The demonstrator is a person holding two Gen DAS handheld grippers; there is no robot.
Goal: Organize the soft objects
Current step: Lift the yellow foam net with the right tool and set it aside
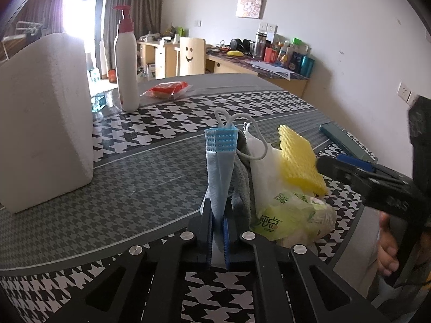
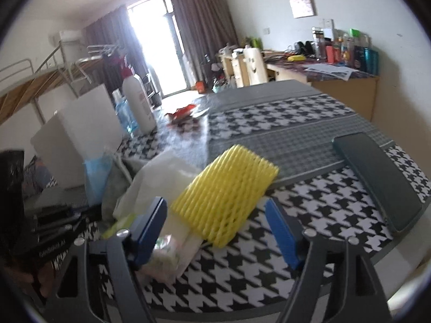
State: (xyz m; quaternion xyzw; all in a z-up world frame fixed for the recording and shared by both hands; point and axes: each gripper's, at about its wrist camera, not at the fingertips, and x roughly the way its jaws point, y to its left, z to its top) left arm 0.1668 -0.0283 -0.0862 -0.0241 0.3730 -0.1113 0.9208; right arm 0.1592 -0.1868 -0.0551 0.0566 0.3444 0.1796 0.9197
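A: Where is your left gripper (image 1: 217, 231)?

B: At the bottom middle of the left wrist view. Its fingers are squeezed tight on the blue face mask (image 1: 219, 172). The mask stands tall, long way up and down, ear loops at the top.

A: And your right gripper (image 2: 215, 231)?

B: Its fingers are wide apart and hold nothing. The yellow foam net (image 2: 226, 196) lies between them in the right wrist view, touching neither. Its long way points to the upper right of the frame. It rests on the tissue pack (image 2: 167, 253), on the checkered table (image 2: 269, 269). A dark phone (image 2: 377, 177) lies at the right.
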